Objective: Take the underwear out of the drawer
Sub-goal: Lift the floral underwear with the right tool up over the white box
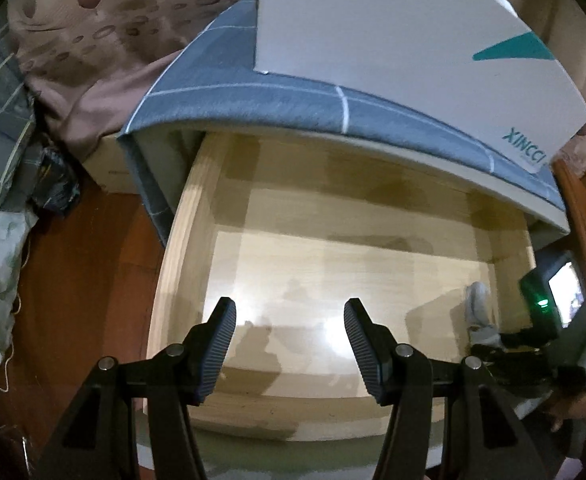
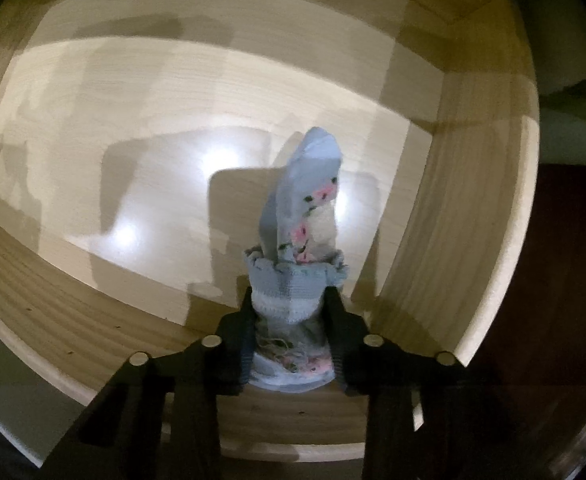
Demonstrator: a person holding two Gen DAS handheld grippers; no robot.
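Observation:
A pale wooden drawer [image 1: 181, 248] stands pulled out beneath the bed. In the right wrist view my right gripper [image 2: 289, 300] points down into the drawer [image 2: 473, 240] and is shut on a light-blue underwear piece [image 2: 305, 200] with pink flowers, bunched between the pads; its free end lies toward the drawer floor. In the left wrist view my left gripper [image 1: 290, 316] hangs open above the drawer's near part with nothing between its fingers. The same underwear [image 1: 477, 312] and the right gripper [image 1: 493, 350] show at the drawer's right side.
A grey checked mattress edge [image 1: 293, 100] overhangs the drawer's back, with a white box [image 1: 413, 40] on it. Pinkish bedding [image 1: 93, 48] and bundled cloth [image 1: 1, 140] lie left on the brown floor [image 1: 85, 280]. A wooden post [image 1: 581, 208] stands at the right.

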